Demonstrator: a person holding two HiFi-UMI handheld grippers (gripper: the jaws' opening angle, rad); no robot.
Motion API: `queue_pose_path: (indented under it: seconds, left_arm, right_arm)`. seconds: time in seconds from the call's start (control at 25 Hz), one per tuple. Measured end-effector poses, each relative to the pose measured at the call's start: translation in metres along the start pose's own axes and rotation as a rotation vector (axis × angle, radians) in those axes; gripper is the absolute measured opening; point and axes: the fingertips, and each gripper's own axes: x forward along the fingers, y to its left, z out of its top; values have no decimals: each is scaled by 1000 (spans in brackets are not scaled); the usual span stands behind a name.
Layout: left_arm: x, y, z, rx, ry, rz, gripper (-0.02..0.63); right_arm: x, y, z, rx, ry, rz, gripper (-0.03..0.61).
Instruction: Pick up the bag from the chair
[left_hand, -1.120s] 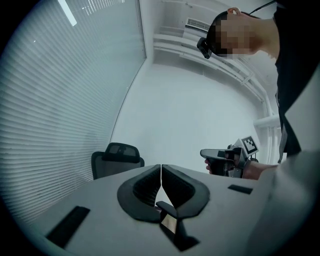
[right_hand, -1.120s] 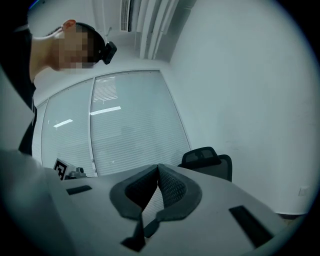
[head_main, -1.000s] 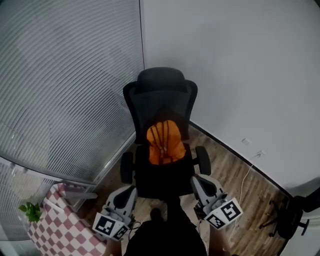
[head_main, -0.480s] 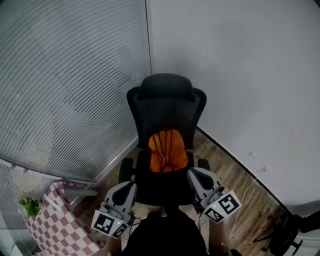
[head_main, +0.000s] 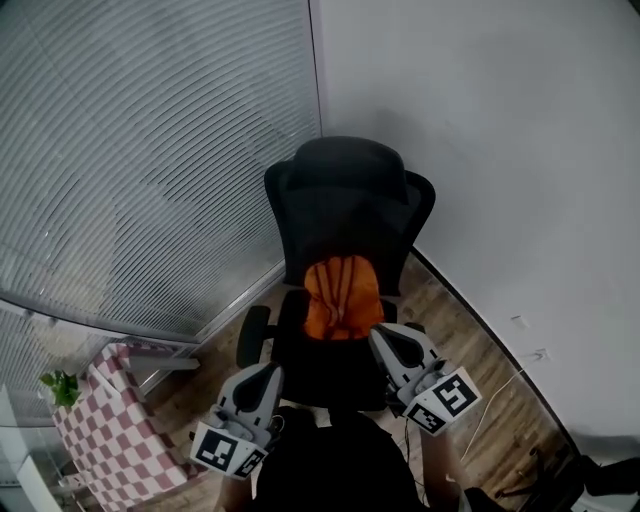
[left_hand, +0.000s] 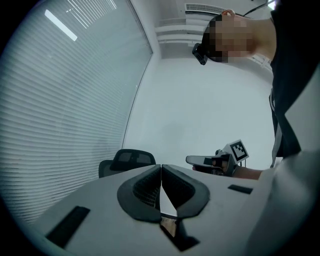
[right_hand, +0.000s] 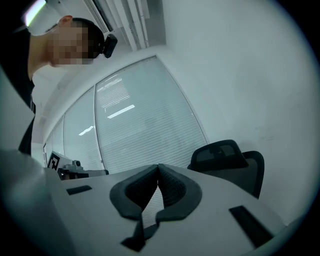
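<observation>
Bag (head_main: 342, 297) orange, upright at rear edge of chair (head_main: 345, 200) seat, leaning on backrest so it stays put. My left gripper (head_main: 266, 376) and right gripper (head_main: 384, 339) off seat's front corners, jaws together, empty; must open before grab.

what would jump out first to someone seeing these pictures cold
The orange bag stands out most, sitting on the seat of a black office chair in the corner between the window blinds and the white wall. Nearer the camera, the left gripper and right gripper sit either side of the seat's front, jaws shut and empty. A red-and-white checked cloth lies at lower left.
</observation>
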Motion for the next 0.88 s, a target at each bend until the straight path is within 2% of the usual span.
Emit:
queue_pose_path:
  seconds: [0.32,0.48,0.88]
  left_arm:
    - [4,1,-9,2,24,36,34]
    - [0,6,-9,-27,23,57,34]
    - [3,35,-8,-27,27,49,34]
  right_arm:
    - [23,-17,-24,0,80,25,20]
    - [33,-22,-35,-3,111,18,20]
    - [66,-49,-62,-36,189,-64,20]
